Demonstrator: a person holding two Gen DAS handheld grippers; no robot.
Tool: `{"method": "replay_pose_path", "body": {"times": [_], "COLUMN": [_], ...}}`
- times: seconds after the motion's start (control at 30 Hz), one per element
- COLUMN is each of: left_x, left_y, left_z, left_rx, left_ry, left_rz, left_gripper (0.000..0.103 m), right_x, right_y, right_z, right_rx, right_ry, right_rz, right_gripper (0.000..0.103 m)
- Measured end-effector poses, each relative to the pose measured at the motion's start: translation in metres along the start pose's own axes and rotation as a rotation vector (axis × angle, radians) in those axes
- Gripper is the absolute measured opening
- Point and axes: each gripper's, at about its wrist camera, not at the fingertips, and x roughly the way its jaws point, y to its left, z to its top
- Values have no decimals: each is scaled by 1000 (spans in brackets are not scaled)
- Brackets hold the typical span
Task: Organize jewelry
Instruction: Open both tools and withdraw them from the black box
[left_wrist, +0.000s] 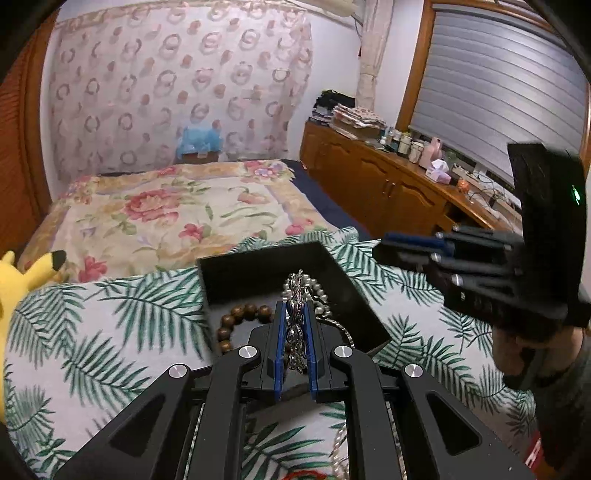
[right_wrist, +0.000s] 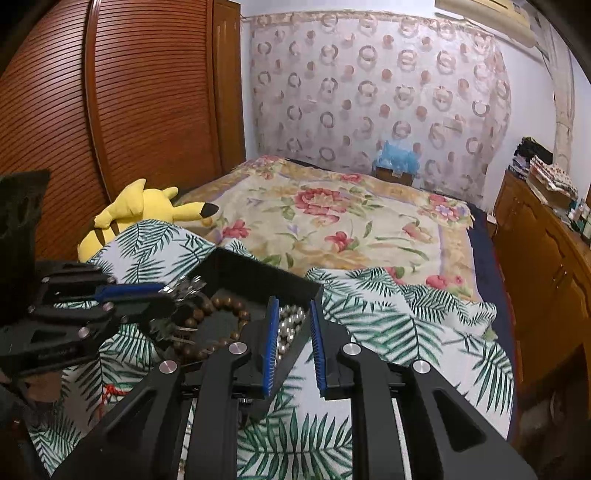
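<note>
Left tool (left_wrist: 295, 332) clamped on a silver chain (left_wrist: 296, 325) over the black box (left_wrist: 354, 291); right tool (right_wrist: 293, 343) apart, empty

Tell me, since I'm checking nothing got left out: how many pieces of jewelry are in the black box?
3: a brown bead bracelet at its left, pearls at its right, a silver chain gripped above by the left gripper. More may be hidden.

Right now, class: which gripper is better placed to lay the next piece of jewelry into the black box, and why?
Left. The left gripper is shut on the silver chain, held over the black box. The right gripper holds nothing; its fingers stand apart above the pearls.
</note>
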Motion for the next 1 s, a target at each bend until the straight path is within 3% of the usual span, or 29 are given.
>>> {"method": "replay_pose_path", "body": {"times": [0.13, 0.27, 0.47, 1.0], "left_x": [11, 7, -20, -64], "left_y": [-4, -5, -6, 11], "left_z": [0, -3, -18, -83], "left_rx": [16, 26, 40, 1], "left_ry": [29, 32, 11, 27], "left_rz": [-1, 17, 43, 98], "left_gripper": [9, 28, 35, 37], "right_x": [-5, -13, -26, -26], "right_y": [-2, -1, 7, 55], "right_z": [-13, -27, -49, -108], "right_rx": [19, 39, 67, 30], "right_ry": [8, 14, 14, 110], "right_rz": [3, 2, 3, 25], "right_gripper": [19, 19, 19, 19]}}
